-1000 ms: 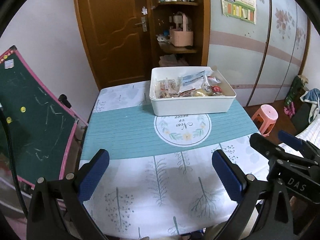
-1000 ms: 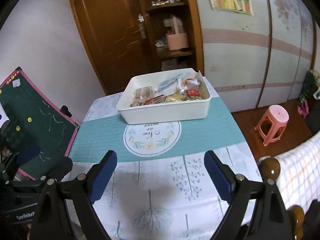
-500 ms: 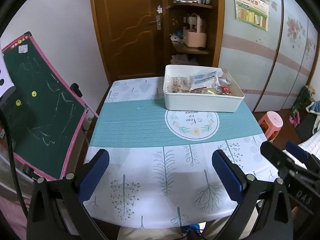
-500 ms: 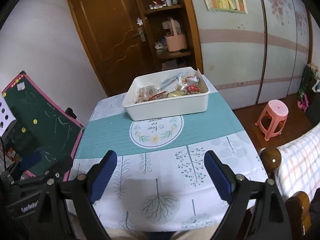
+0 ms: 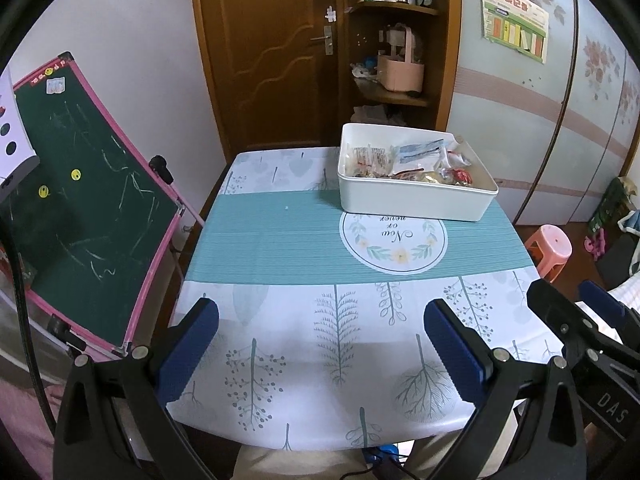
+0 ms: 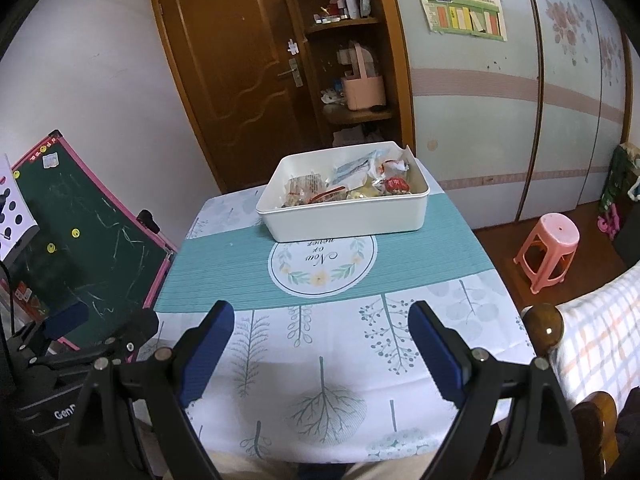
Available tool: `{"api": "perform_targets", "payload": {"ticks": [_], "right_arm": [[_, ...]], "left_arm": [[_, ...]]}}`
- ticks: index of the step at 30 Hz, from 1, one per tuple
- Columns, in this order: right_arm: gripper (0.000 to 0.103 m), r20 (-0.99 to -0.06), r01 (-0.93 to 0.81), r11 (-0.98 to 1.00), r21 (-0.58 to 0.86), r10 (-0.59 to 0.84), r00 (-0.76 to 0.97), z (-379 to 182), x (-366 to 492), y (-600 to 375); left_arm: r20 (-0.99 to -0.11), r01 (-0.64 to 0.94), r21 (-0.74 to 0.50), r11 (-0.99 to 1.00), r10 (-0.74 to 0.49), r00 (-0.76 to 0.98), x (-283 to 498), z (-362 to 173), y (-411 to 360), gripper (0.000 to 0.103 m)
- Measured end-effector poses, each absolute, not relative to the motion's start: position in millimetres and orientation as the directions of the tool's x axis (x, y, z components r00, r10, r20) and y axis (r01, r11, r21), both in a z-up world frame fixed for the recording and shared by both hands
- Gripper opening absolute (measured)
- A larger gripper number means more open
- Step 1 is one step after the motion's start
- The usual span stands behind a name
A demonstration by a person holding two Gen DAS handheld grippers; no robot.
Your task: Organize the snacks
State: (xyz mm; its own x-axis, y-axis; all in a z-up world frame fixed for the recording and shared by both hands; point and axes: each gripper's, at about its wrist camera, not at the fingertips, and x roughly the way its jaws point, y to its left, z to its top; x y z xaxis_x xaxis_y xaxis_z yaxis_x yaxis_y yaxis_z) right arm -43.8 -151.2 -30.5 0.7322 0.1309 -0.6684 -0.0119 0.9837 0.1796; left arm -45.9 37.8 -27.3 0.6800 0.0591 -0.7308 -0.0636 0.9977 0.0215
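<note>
I am seeing a white rectangular bin (image 5: 416, 202) sitting upright at the far side of the table, its near edge overlapping the round printed emblem. Snack packets (image 6: 352, 186) are lying jumbled inside it, clear, blue-white and red wrappers.

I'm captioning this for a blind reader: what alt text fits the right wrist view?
A white bin of wrapped snacks sits at the far side of a table with a teal and leaf-print cloth. The right claw hangs open and empty over the near edge; a pink stool stands at right.
</note>
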Motion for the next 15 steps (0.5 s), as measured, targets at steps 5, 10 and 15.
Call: {"api": "perform_targets", "payload": {"ticks": [5, 10, 15], "right_arm": [[0.09, -0.669, -0.015, 0.983, 0.183, 0.136, 0.731, -31.3, -44.6, -150.7], [0.09, -0.669, -0.014, 0.983, 0.181, 0.134, 0.732, -31.4, -45.0, -150.3], [0.09, -0.669, -0.014, 0.983, 0.181, 0.134, 0.731, -31.7, -45.0, -150.0]], "left_arm": [[-0.731, -0.061, 0.022, 0.998, 0.057, 0.68, -45.0, -27.9, 38.7, 0.102], [-0.732, -0.061, 0.021, 0.998, 0.056, 0.679, -45.2, -28.3, 38.8, 0.102], [-0.735, -0.063, 0.018, 0.998, 0.056, 0.676, -46.7, -30.9, 36.3, 0.102]]}}
